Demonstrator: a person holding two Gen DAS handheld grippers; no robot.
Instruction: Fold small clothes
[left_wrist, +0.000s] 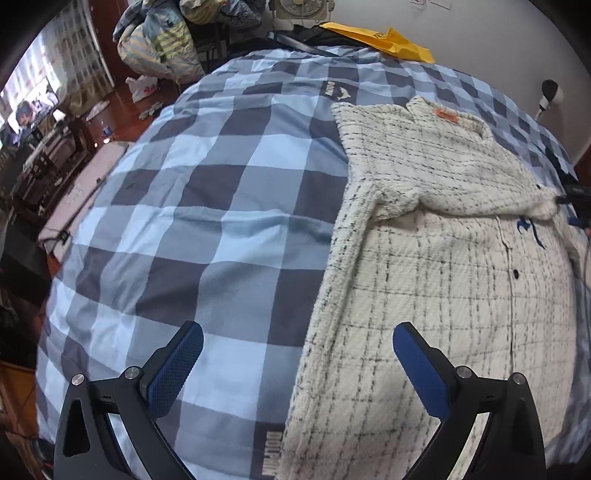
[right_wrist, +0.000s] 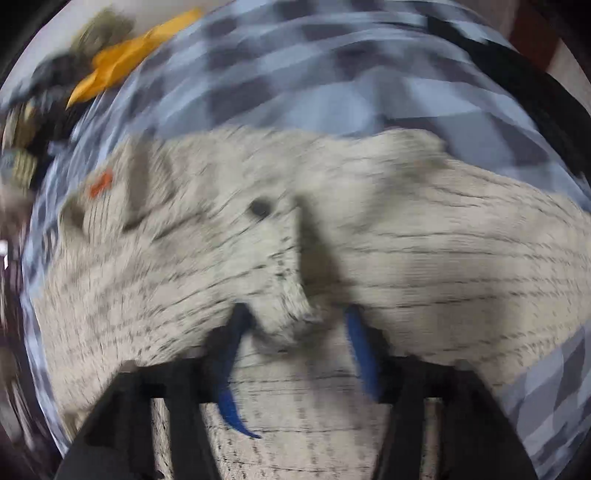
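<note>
A cream fleece jacket (left_wrist: 443, 266) with a thin dark grid lies front up on the blue checked bedspread (left_wrist: 184, 221), its orange collar label (left_wrist: 448, 114) at the far end. One sleeve (left_wrist: 461, 184) is folded across the chest toward the right edge. My left gripper (left_wrist: 297, 354) hovers open over the jacket's near left edge, nothing between its blue pads. The right wrist view is motion-blurred. There my right gripper (right_wrist: 297, 325) stands with its jaws apart around the sleeve's cuff (right_wrist: 284, 314), which lies loose on the jacket (right_wrist: 166, 258).
A yellow bag (left_wrist: 388, 40) lies at the bed's far edge, also in the right wrist view (right_wrist: 122, 66). Bundled bedding (left_wrist: 159, 44) is piled beyond the far left corner. The bed drops to a wooden floor (left_wrist: 122, 107) on the left.
</note>
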